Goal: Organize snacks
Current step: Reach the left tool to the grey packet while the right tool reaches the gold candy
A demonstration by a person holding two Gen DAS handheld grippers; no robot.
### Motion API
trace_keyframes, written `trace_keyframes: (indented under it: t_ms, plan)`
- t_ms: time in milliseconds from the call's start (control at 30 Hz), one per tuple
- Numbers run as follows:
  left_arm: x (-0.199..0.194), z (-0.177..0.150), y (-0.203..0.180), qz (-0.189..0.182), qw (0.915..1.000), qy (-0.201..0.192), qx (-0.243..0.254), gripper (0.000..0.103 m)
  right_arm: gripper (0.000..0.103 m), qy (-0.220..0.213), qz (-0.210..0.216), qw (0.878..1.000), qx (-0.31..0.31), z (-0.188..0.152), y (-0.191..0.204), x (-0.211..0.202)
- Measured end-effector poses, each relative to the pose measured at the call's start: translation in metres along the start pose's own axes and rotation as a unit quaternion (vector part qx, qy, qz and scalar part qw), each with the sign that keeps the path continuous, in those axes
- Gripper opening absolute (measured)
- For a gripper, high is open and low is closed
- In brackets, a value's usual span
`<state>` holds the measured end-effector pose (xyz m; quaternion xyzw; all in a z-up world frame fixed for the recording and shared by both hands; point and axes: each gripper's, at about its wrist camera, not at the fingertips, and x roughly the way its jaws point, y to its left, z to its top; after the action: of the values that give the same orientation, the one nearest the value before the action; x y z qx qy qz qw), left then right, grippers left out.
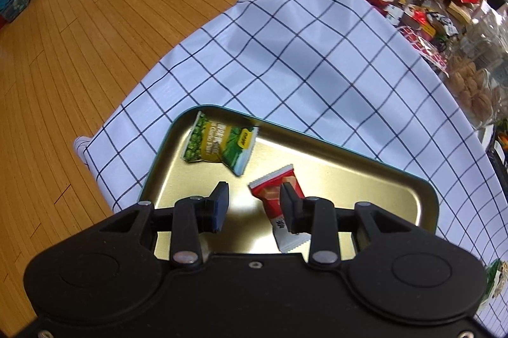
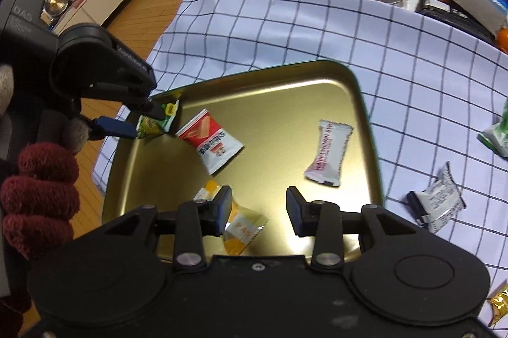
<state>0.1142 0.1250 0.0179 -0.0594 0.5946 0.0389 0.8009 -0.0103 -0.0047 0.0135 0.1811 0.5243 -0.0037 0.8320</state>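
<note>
The gold tray (image 2: 358,90) lies on the checked cloth (image 2: 412,68) of the counter and already holds four snacks: a green packet (image 2: 158,122) at the 10 o'clock corner, a red and white packet (image 2: 211,141) near the middle, a white candy (image 2: 331,152) toward 3 o'clock, and a yellow packet (image 2: 241,227) at 6 o'clock. More snacks are not yet sorted: a black and white packet (image 2: 439,204) and a green one (image 2: 498,135) lie on the cloth at 3 o'clock, outside the tray.

The risk I see is with the right gripper (image 2: 258,208). Its left finger (image 2: 223,209) stands just over the yellow packet, so a sideways move could drag the packet or push it over the tray rim. The tray is smooth and light snacks may slide in it. Also the two grippers work close together over one small tray, and they could bump.

The right gripper points steeply down at the tray's near edge, its jaws apart with nothing between them. The left gripper (image 1: 254,201) also points steeply down, over the 9 o'clock side of the tray, jaws apart and empty; in its own view the red and white packet (image 1: 279,204) lies under its right finger (image 1: 290,204), not clamped. A hand in a dark red knit glove (image 2: 38,198) shows at the 8 o'clock edge of the right view.
</note>
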Motion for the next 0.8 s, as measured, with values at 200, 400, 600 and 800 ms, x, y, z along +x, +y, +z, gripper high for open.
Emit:
trace_keyframes:
  t_ms: [200,400,600,800]
  plan:
    - [-0.004,-0.008,-0.021,-0.005,0.9996,-0.005,0.027,0.044,0.040,-0.016,-0.022,0.999,0.035,0.005,-0.030,-0.013]
    - [-0.008,-0.023,-0.053,-0.018,0.9969,-0.004,0.076,0.044,0.040,-0.035,-0.040,0.997,0.064,0.007,-0.058,-0.029]
    - [-0.013,-0.039,-0.085,-0.035,0.9910,-0.004,0.129,0.044,0.041,-0.047,-0.068,0.992,0.094,0.005,-0.097,-0.044]
    - [-0.017,-0.057,-0.114,-0.050,0.9847,0.000,0.167,0.044,0.041,-0.057,-0.101,0.982,0.147,0.002,-0.148,-0.062]
